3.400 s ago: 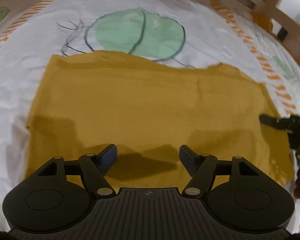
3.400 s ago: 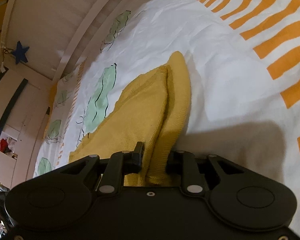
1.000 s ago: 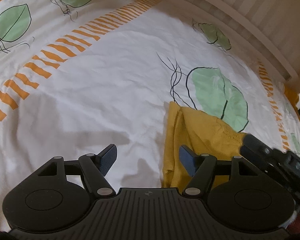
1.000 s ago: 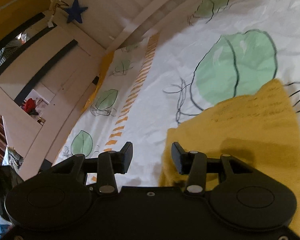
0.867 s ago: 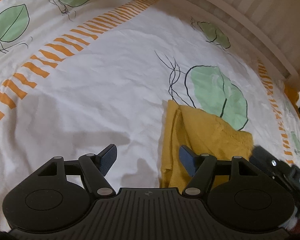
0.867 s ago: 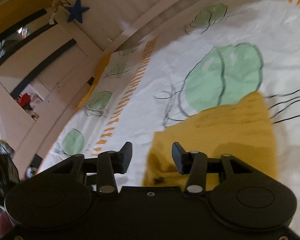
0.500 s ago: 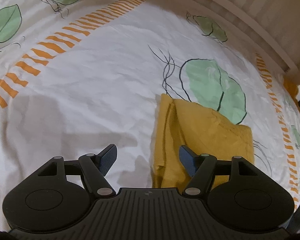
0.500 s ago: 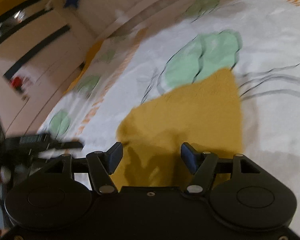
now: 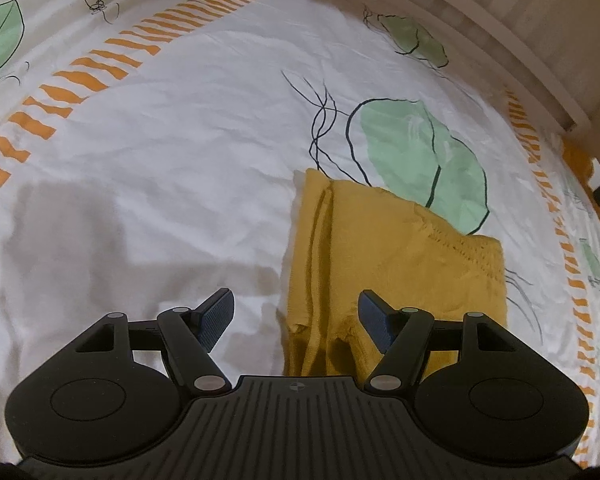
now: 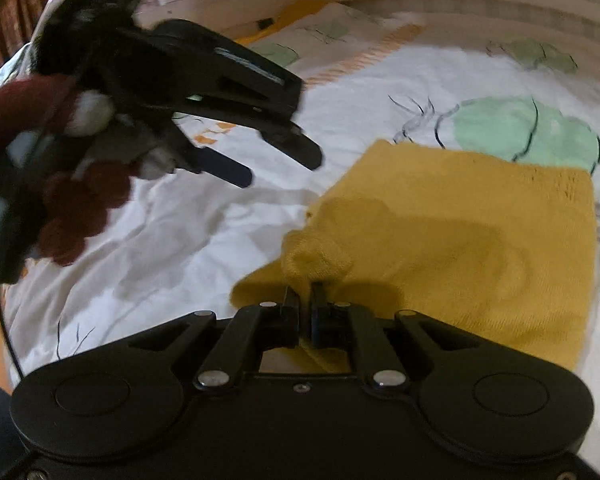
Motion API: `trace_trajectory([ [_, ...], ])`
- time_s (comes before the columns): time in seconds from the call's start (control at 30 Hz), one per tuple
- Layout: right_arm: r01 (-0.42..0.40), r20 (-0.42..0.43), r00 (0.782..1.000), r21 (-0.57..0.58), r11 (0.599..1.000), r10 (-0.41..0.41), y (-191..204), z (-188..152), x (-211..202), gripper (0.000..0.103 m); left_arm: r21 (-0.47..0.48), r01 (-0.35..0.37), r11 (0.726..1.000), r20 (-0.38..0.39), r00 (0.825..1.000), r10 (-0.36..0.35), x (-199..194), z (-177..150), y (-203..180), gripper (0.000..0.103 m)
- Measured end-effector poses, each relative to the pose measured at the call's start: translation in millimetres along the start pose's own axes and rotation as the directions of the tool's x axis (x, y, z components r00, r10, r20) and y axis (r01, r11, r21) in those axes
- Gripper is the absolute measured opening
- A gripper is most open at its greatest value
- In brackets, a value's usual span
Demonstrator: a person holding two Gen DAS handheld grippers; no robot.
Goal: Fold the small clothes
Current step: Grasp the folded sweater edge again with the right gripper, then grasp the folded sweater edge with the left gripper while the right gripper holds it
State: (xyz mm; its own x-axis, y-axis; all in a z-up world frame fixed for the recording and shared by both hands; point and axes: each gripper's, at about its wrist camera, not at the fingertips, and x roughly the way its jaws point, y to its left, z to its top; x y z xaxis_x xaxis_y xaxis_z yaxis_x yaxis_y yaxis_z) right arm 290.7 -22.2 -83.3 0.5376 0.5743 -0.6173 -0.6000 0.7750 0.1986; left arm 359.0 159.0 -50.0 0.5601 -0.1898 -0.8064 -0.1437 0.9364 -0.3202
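A mustard-yellow knit garment [image 9: 384, 256] lies folded into a narrow rectangle on the white bed sheet [image 9: 160, 168]; it also shows in the right wrist view [image 10: 468, 232]. My left gripper [image 9: 296, 316] is open and empty, its jaws straddling the garment's near left edge from above. It shows in the right wrist view [image 10: 278, 162] hovering above the sheet, left of the garment. My right gripper [image 10: 305, 300] is shut on the garment's near left corner, and the cloth bunches up at the fingers.
The sheet has green leaf prints [image 9: 424, 160] and orange dashed stripes [image 9: 112, 64]. A pale wooden bed frame [image 9: 512, 20] runs along the far side. A dark red gloved hand [image 10: 72, 200] holds the left gripper.
My right gripper swung to the garment's near corner and shut on it. My left gripper stayed open and shifted slightly, so the garment's edge now lies between its jaws.
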Motion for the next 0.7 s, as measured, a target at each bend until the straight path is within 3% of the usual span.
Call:
trace_trajectory([
  [0.13,0.008,0.017,1.000,-0.047,0.999,-0.007,7,1,-7,0.013,0.004,0.010,1.000,-0.010,1.000,-0.010,4,-1,-3,0.067],
  [0.43,0.037,-0.044,0.998,-0.256,0.966,-0.050,44,-18,6,0.013,0.006,0.083,0.997,-0.003,0.997,-0.083,16,-3,-15,0.067],
  [0.7,0.047,-0.039,0.997,-0.266,0.963,-0.060,45,-23,5,0.014,0.009,0.109,0.994,-0.004,0.994,-0.109,39,-4,-23,0.066],
])
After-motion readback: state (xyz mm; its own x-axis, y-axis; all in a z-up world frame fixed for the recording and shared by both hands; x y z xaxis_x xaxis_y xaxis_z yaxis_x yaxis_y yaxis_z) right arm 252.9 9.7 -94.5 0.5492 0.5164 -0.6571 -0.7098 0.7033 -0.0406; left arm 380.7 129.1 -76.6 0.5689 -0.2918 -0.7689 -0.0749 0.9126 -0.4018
